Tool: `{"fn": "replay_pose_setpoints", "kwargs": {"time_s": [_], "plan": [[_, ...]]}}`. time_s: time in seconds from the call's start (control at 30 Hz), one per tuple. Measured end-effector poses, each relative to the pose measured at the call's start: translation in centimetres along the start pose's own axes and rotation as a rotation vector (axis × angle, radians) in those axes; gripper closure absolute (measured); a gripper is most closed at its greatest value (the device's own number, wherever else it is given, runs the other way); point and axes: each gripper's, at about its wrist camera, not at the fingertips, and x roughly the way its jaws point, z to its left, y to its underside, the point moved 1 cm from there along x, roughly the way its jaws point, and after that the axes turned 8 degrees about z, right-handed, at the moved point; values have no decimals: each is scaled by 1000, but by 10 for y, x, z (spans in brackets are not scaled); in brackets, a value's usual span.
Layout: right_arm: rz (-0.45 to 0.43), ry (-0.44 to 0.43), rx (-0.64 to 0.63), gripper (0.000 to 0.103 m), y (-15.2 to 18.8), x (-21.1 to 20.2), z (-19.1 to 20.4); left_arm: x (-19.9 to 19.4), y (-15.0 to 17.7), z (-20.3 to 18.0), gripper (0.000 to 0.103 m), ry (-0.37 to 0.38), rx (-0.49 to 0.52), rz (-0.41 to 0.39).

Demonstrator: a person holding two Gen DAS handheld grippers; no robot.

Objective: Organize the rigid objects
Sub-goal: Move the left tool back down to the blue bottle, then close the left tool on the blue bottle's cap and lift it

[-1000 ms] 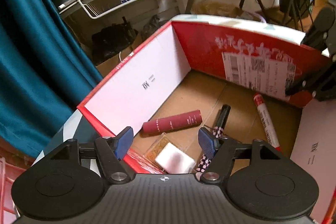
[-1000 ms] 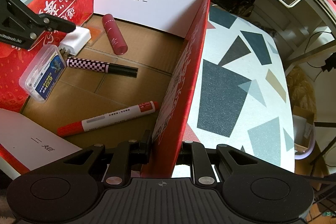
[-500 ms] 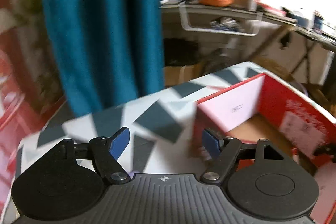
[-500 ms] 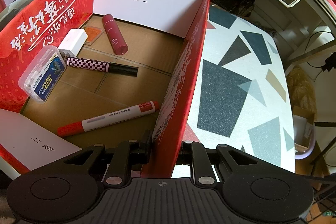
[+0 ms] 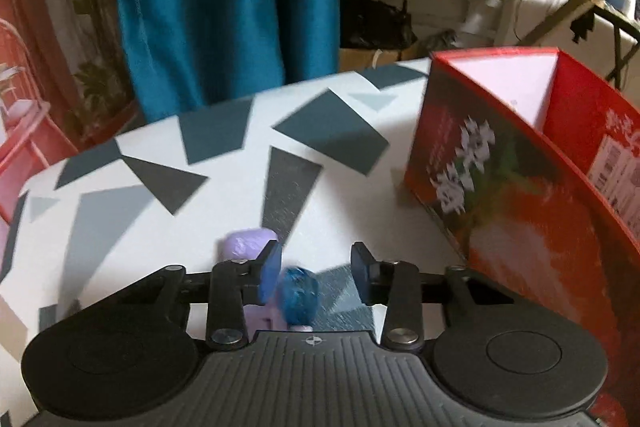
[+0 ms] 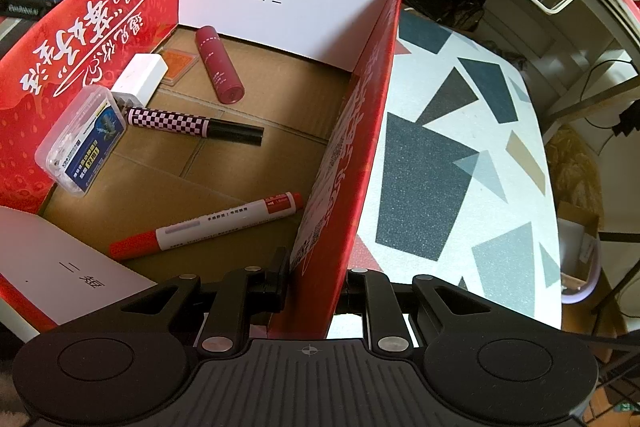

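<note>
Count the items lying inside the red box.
6 visible: maroon tube, white block and orange pad at the far end; clear case leaning on the left wall; checkered pen mid-floor; red marker nearest. More may be hidden.

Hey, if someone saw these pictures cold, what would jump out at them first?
Probably the tall red box, whose near wall the right gripper clamps; markers and small cases lie on its cardboard floor. Next, the table with its white top and grey shards, where the left gripper, jaws just closing, hovers at a small blue and lilac object.
</note>
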Motion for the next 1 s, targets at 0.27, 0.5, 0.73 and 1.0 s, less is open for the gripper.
{"fn": "replay_pose_setpoints", "kwargs": {"time_s": [0.27,0.5,0.73,1.0], "plan": [[1,0,-1,86,0,0,0,19,11,-7,66,-18,21,53],[0,1,0,86,0,0,0,15,16,-16,69,-33,49,49],[1,0,0,86,0,-1,0,14,19,-32,76,-23,92,55],[1,-4,0,86,0,0,0,18,12,-11,75,-72,4,46]]}}
